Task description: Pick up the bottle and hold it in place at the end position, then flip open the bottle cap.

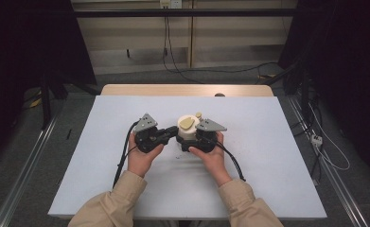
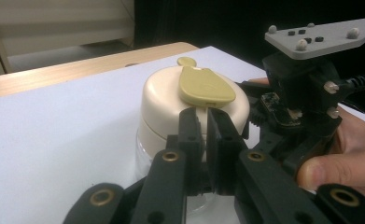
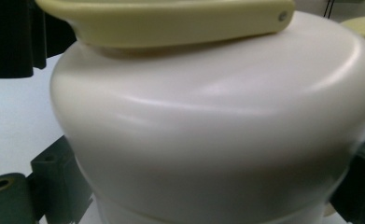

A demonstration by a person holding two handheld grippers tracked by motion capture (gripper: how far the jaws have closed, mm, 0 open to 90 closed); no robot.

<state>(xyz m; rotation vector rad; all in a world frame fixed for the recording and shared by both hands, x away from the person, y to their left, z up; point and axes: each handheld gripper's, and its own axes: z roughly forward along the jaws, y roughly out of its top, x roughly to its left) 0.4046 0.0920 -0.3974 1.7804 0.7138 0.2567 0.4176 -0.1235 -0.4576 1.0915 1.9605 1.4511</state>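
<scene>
Your left hand (image 1: 144, 156) sits at centre-left of the white counter (image 1: 102, 156), w/ the left gripper (image 1: 174, 132) pointing right toward the jar. In the left gripper view its jaws stand nearly together, tips right under the front edge of the yellow-green flap (image 2: 203, 85). Looks like they nip the flap's lip, but the contact spot is small and dark there, so I can't be sure they press on it. No gap to speak of between the jaws either way.

Next comes the jar (image 1: 188, 130) itself, approx mid-counter, upright, between your two grippers. It has a cream lid (image 2: 171, 100) on top and a clear body below, seen low in the left gripper view. The flap lies flat across the lid top, w/ a small round tab at its far end.

On the right, your right hand (image 1: 211, 156) holds the right gripper (image 1: 193, 140) against the jar from that side. In the right gripper view the lid (image 3: 217, 126) sits v. close between its jaws: one black jaw at the lower left, one at the right edge, both touching the jar's sides. So the right gripper is clamped on the jar, steadying it on the counter. Grey plate (image 1: 211, 126) on top of that gripper sits just right of the lid.
</scene>
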